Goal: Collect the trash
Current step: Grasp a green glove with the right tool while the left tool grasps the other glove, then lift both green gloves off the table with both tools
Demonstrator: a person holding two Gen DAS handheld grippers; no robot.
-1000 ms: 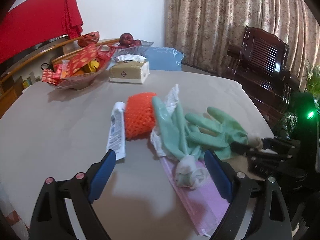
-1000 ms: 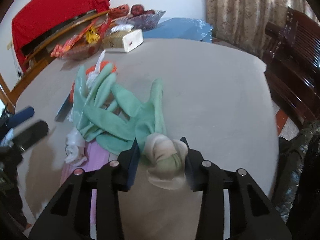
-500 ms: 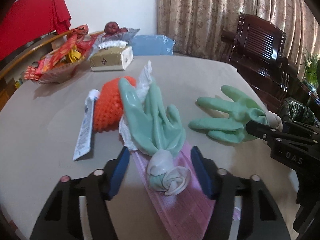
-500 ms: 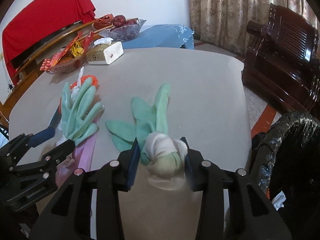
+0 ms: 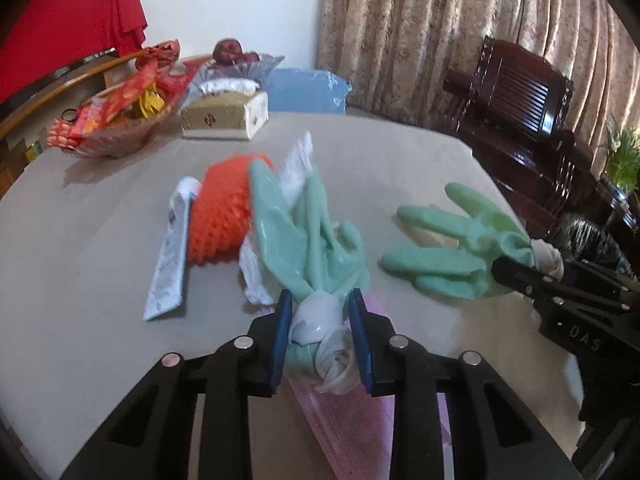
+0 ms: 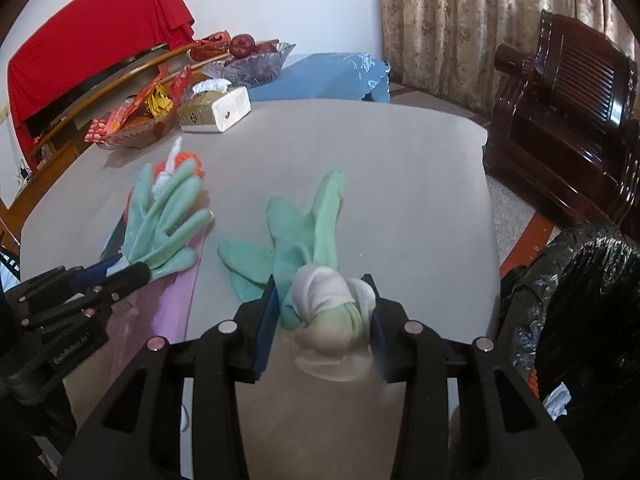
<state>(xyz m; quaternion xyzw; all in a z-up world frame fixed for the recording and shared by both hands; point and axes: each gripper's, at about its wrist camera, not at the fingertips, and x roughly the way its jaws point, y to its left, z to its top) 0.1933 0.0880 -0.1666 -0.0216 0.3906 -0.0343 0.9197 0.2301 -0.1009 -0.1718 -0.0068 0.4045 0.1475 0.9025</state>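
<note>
Two green rubber gloves lie on the grey table [image 5: 80,280]. My left gripper [image 5: 320,320] is shut on the white rolled cuff of the left glove [image 5: 296,236], whose fingers rest over an orange mesh ball [image 5: 224,216]. My right gripper [image 6: 322,300] is shut on the cuff of the right glove [image 6: 316,228]; it also shows in the left wrist view [image 5: 444,252]. A white tube [image 5: 170,260], a white tissue [image 5: 298,160] and a pink face mask [image 5: 348,420] lie by the left glove. A black trash bag [image 6: 580,300] stands off the table's right edge.
A snack basket [image 5: 108,128], a tissue box [image 5: 224,118] and a glass fruit bowl [image 5: 244,66] stand at the table's far side. A dark wooden chair [image 5: 516,108] stands beyond the right edge, before curtains.
My left gripper has closed on the left glove's cuff. My right gripper has pulled the right glove apart from the pile, toward the right.
</note>
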